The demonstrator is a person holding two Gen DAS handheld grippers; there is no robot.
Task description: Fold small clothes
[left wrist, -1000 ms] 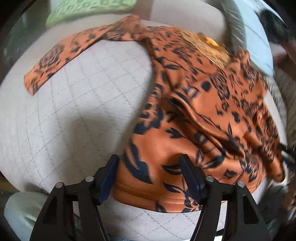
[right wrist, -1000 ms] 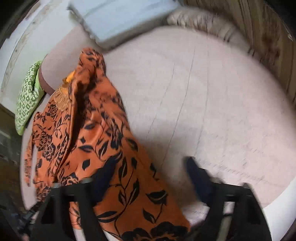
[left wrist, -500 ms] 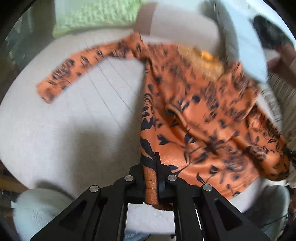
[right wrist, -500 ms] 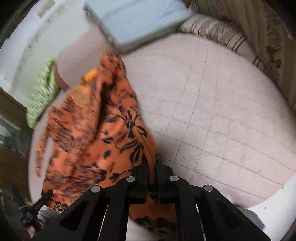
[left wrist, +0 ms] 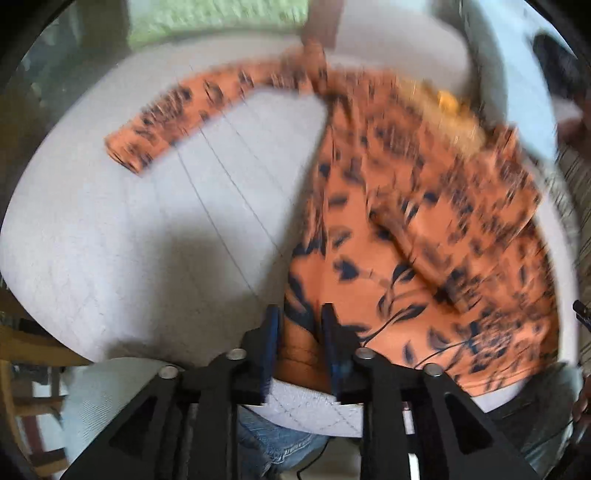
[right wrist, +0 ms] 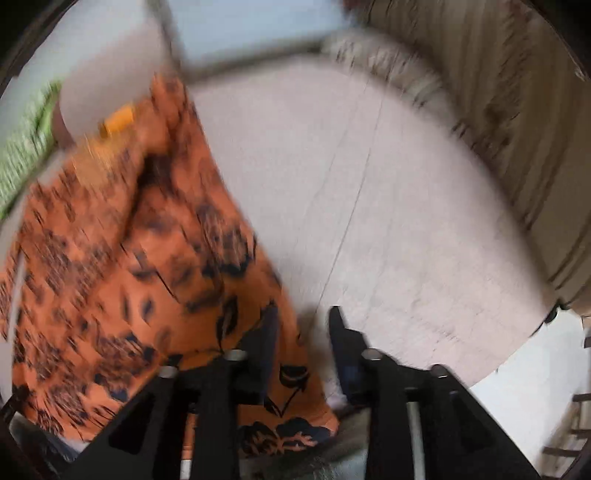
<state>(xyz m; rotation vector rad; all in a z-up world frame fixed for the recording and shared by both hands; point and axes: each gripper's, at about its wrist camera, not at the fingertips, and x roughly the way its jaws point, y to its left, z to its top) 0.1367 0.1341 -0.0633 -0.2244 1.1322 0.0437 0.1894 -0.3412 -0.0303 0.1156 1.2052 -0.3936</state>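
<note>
Quilted grey cushion [left wrist: 147, 229] (motion-blurred), orange floral garment [left wrist: 424, 236], green pillow [left wrist: 218, 14] behind

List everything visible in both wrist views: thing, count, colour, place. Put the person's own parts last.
long-sleeved top: one, orange with dark floral print, spread on the quilted surface, one sleeve stretched out to the far left.
quilted surface: one, pale grey-white with stitched lines, under the top.
textured cloth: one, green, at the far edge.
pillow: one, light blue, at the far side.
striped fabric: one, beige with dark marks, far right edge of the surface.
wall: wood-brown, at the right.
jeans: blue, below the near edge of the surface.
left gripper: black with blue fingers, slightly apart, hem bunched between them.
right gripper: black with blue fingers, apart, astride the top's side edge.
</note>
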